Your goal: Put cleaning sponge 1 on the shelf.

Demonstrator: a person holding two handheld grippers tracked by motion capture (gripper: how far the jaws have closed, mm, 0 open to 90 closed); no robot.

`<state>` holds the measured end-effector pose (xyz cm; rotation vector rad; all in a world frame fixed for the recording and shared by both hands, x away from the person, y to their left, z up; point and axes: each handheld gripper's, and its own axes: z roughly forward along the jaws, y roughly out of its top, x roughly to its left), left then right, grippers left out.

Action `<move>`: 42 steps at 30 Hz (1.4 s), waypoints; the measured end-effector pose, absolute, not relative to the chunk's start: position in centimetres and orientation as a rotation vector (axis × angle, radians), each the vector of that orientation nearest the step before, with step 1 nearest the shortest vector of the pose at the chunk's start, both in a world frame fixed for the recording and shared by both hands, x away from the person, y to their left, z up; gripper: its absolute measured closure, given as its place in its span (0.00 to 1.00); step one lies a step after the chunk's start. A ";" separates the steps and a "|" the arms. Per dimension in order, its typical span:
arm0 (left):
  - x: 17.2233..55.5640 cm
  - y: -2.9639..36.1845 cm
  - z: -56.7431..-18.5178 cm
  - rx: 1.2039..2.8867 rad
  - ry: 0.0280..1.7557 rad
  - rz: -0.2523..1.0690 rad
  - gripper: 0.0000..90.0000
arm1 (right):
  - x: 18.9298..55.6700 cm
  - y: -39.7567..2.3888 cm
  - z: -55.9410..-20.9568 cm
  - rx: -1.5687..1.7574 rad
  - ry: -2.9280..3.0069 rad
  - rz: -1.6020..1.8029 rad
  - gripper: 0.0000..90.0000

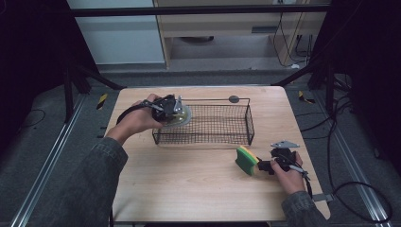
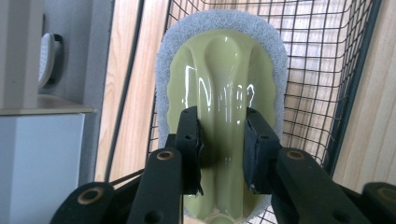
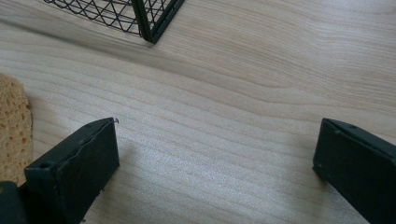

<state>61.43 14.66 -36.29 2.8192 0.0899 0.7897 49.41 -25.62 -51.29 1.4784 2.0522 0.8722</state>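
- Closest to my lens in the left gripper view, the left gripper (image 2: pixel 223 154) has its jaws pinched on the raised ridge of the scrubber (image 2: pixel 223 88), a glossy pale-green handle backed by a grey-white scouring pad. I grip the ridge because it is the narrowest firm part; the pad rim would likely give under the jaws.
- From the high view, that left gripper (image 1: pixel 166 108) holds the scrubber (image 1: pixel 182 116) at the left end of the wire basket (image 1: pixel 215 139), at about rim height and tilted. Whether the pad touches the mesh I cannot tell. I judge I am carrying it into the basket, and coming in over the short end keeps my hand clear of the long walls.
- Behind the scrubber in the left gripper view, the basket mesh (image 2: pixel 322 70) fills the background, so the piece already lies over the basket and not over the bare desk (image 1: pixel 189 184).
- On the other side, the right gripper (image 1: pixel 268 165) rests low near the front right of the desk with its jaws wide and nothing between them; the right gripper view shows bare wood (image 3: pixel 219 140) in the gap.
- Just beside it stands the sponge (image 1: pixel 246 160), green scouring face and yellow body, tipped up on edge. Its yellow foam (image 3: pixel 13 126) sits at the left margin of the right gripper view, outside the left jaw. I read it as next in line for the basket, which is why that hand waits alongside.
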 end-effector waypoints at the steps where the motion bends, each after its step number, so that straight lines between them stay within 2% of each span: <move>1: 61.4 14.6 -36.3 2.823 0.090 0.788 0.79 | 49.4 -25.6 -51.3 1.479 2.052 0.872 0.00; 42: 62.6 14.3 -40.0 2.897 0.126 0.679 0.78 | 49.4 -25.6 -51.3 1.472 2.052 0.869 0.01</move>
